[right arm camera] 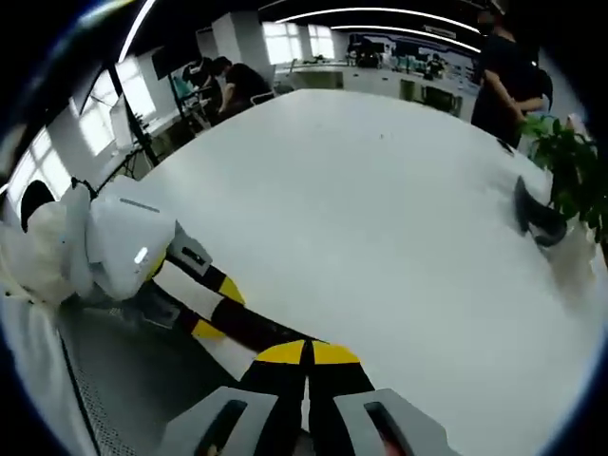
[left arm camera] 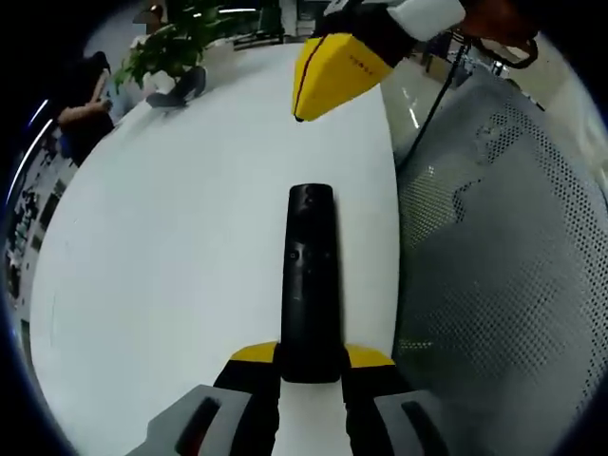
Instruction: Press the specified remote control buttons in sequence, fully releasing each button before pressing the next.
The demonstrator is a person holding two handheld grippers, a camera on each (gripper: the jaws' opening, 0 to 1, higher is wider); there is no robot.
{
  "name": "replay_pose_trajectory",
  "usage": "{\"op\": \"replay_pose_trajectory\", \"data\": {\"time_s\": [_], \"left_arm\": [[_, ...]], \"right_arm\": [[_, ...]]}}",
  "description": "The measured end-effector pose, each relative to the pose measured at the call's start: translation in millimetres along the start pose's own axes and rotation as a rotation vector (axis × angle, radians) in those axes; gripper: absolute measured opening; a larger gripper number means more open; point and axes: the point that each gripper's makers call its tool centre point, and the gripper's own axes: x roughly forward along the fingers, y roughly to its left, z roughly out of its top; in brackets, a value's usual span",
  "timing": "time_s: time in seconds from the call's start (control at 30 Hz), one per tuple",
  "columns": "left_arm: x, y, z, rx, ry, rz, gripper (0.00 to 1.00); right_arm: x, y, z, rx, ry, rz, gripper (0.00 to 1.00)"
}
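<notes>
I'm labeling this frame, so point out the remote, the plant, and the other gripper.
remote (left arm camera: 311, 275), left gripper view, middle of body.
plant (left arm camera: 176, 43), left gripper view, leaves.
right gripper (left arm camera: 302, 116), left gripper view, closed yellow tip.

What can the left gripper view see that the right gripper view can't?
The left gripper view gives the black remote control lengthwise, its buttons facing up, its near end clamped between the left gripper jaws, and a grey mesh surface beside the table.

The right gripper view gives people at the table's far side, bright windows, and its own right gripper with the jaws closed together.

Both share the white table, the potted plant and both grippers.
</notes>
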Motion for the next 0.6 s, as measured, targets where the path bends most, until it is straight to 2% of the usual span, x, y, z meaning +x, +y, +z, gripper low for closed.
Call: {"op": "replay_pose_trajectory", "data": {"time_s": [0.2,0.4,0.6], "left_arm": [[0.2,-3.1,0.7,0.009,0.003,-0.004,0.24],[0.3,-2.6,1.1,0.000,0.009,-0.013,0.24],[0.5,-2.8,0.8,0.018,0.021,-0.014,0.24]], "right_arm": [[12.9,-6.3,-19.4,-0.021,0.103,0.009,0.00],[26.3,-19.8,-32.0,-0.013,0.177,0.011,0.00],[35.5,-19.1,-40.1,0.026,0.243,0.046,0.00]]}}
